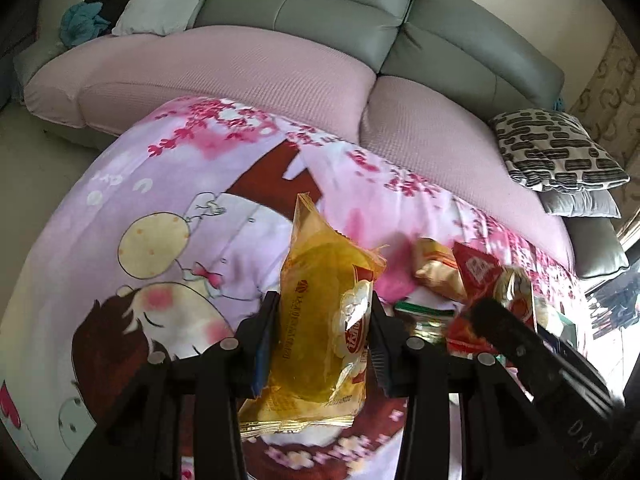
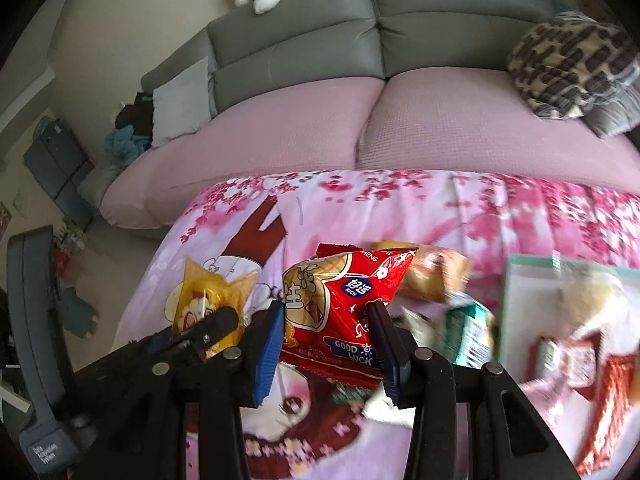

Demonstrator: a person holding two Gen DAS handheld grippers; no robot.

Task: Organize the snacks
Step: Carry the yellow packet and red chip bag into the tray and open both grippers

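Snacks are in both my grippers at once. My left gripper [image 1: 325, 340] is clamped on a yellow cake packet [image 1: 320, 320], its long axis running straight ahead along the fingers and its crimped end sticking up past the tips. My right gripper [image 2: 326, 340] is clamped on a red peanut bag [image 2: 340, 312], puffy, glossy, printed with white lettering, sitting crosswise between the pads. Both packets look lifted clear of the pink cartoon cloth [image 1: 160, 208]. Just beyond and to the right of the red bag lies the rest of the heap: a tan wrapped snack [image 2: 432, 280], a green-and-white pack [image 2: 468, 332], red sachets [image 2: 568, 360]. My right hand is nearer that heap, I judge. Farther off is the sofa [image 2: 400, 52].
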